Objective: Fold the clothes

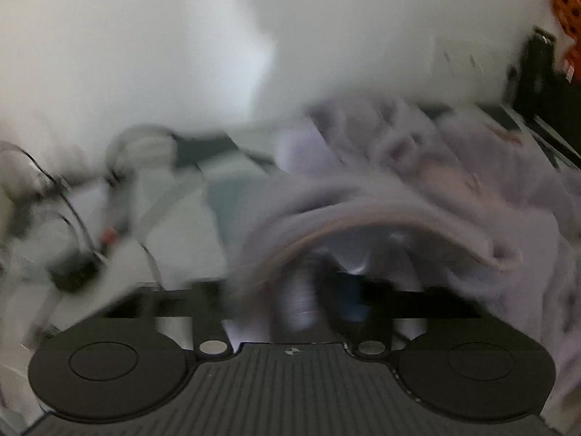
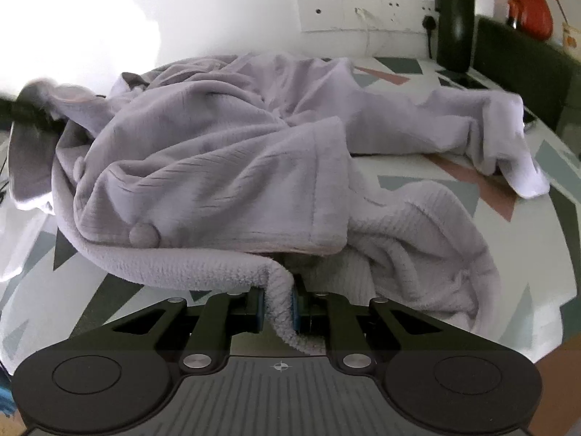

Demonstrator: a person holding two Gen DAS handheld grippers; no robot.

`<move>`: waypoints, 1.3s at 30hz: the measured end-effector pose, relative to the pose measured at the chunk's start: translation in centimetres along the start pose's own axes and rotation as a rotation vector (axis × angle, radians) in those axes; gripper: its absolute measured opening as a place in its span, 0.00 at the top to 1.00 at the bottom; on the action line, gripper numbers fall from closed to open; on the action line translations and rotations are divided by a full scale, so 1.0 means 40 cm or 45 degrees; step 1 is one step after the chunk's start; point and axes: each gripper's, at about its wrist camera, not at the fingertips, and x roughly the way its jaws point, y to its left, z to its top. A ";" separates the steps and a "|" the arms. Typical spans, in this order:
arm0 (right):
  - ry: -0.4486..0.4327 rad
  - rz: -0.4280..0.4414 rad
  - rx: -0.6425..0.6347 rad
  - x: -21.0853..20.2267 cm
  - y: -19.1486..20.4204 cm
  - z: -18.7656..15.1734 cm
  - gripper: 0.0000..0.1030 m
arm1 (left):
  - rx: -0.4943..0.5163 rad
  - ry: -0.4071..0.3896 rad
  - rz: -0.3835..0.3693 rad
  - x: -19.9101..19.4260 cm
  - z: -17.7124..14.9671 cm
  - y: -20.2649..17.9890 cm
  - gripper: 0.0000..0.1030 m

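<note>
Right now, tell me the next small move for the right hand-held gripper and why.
Probably draw the pinched hem out sideways. The right hand-held gripper is shut on the robe, which lies crumpled on the table; it should be spread flat before folding.

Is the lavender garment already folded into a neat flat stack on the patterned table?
No: in the right wrist view the garment lies crumpled across the table, a sleeve sprawled sideways.
</note>
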 end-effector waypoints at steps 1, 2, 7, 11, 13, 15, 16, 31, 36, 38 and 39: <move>0.004 0.004 0.014 0.000 -0.002 -0.001 0.87 | 0.009 -0.010 -0.013 -0.001 -0.012 0.005 0.27; 0.007 0.004 0.014 0.001 -0.002 -0.002 0.87 | 0.012 -0.016 -0.013 -0.013 -0.021 0.008 0.25; 0.011 -0.003 0.002 0.008 -0.001 -0.004 0.86 | -0.106 0.001 -0.069 -0.067 -0.078 0.072 0.16; 0.008 -0.002 0.002 0.016 -0.001 0.001 0.86 | -0.202 0.071 -0.009 -0.101 -0.135 0.097 0.16; 0.005 -0.004 -0.001 0.019 0.000 0.002 0.86 | -0.316 0.085 -0.039 -0.095 -0.161 0.106 0.16; -0.001 -0.007 -0.007 0.021 0.003 0.003 0.84 | -0.433 0.098 -0.077 -0.087 -0.187 0.115 0.16; -0.004 -0.010 -0.010 0.023 0.005 0.003 0.83 | -0.472 0.108 -0.089 -0.075 -0.195 0.118 0.16; 0.023 -0.039 -0.074 0.023 0.031 0.006 0.82 | -0.455 -0.322 0.041 -0.282 -0.233 0.118 0.92; 0.029 0.013 -0.111 -0.001 0.046 0.010 0.89 | -0.499 -0.537 0.101 -0.409 -0.185 0.173 0.92; -0.009 0.056 -0.117 -0.026 0.053 0.012 0.89 | -0.459 -0.592 0.150 -0.437 -0.169 0.176 0.92; -0.025 0.077 -0.118 -0.040 0.055 0.014 0.90 | -0.460 -0.599 0.153 -0.440 -0.163 0.178 0.92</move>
